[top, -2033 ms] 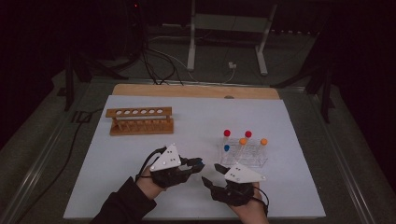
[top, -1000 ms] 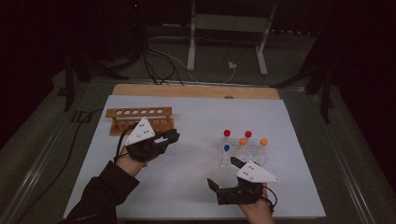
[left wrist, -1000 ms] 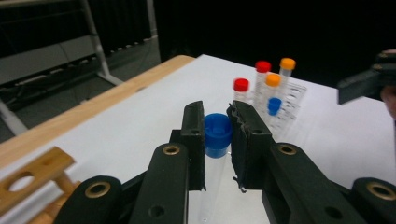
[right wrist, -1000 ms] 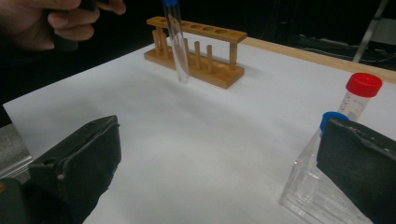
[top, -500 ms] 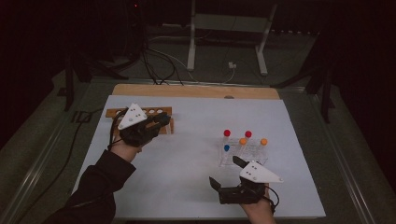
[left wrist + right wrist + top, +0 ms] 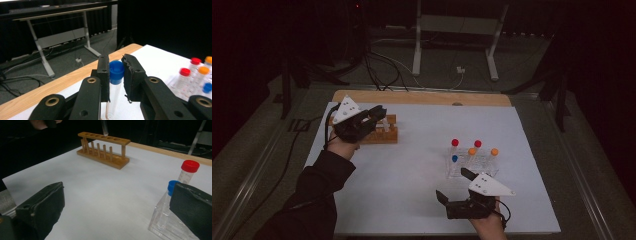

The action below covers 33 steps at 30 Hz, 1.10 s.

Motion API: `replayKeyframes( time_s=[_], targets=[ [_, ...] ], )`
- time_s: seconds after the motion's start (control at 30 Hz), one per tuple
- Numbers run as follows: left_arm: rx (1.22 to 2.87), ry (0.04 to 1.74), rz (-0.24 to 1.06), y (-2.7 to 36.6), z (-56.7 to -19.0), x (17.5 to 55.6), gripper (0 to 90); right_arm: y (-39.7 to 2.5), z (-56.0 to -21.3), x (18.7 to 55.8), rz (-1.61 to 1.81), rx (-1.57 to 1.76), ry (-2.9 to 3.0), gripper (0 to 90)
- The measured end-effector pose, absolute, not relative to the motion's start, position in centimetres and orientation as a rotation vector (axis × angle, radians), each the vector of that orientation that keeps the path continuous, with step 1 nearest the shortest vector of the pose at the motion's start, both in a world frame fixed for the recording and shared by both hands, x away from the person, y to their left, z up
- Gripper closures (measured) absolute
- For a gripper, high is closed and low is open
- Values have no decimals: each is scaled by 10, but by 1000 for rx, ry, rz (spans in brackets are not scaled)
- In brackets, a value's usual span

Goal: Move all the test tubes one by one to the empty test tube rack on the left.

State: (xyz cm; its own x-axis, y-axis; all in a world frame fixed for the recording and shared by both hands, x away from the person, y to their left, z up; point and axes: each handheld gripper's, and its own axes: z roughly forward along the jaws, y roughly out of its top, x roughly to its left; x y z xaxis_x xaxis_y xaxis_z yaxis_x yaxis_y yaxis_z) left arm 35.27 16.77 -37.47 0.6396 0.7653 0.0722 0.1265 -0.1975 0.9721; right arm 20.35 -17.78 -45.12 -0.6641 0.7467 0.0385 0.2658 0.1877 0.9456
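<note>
Blue-capped tube (image 6: 115, 75) in left tool (image 6: 374, 117), now over wooden rack (image 6: 384, 131).

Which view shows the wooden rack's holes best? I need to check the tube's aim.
The right gripper view: the wooden rack shows its holes, the tube tip just above. In the high view the left gripper covers most of it.

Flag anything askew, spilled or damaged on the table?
Nothing stands out. The wooden rack stands upright and looks empty; the clear rack holds its capped tubes upright. The left gripper grips a blue-capped tube above the wooden rack. No spill visible on the white mat.
</note>
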Motion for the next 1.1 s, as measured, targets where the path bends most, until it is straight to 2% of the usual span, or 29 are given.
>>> replayKeyframes(
  time_s=[0.43,0.7,0.8,1.1],
  targets=[
    [1630,821,752,173,-374,385,775,-184,-451,203,1502,956,2023,0],
    [1598,890,761,174,-392,403,775,-185,-452,203,1498,957,2030,0],
    [1613,877,818,172,-400,408,774,-186,-453,204,1497,954,2037,0],
    [1627,941,761,170,-428,421,774,-188,-453,203,1498,950,2036,0]
  ],
)
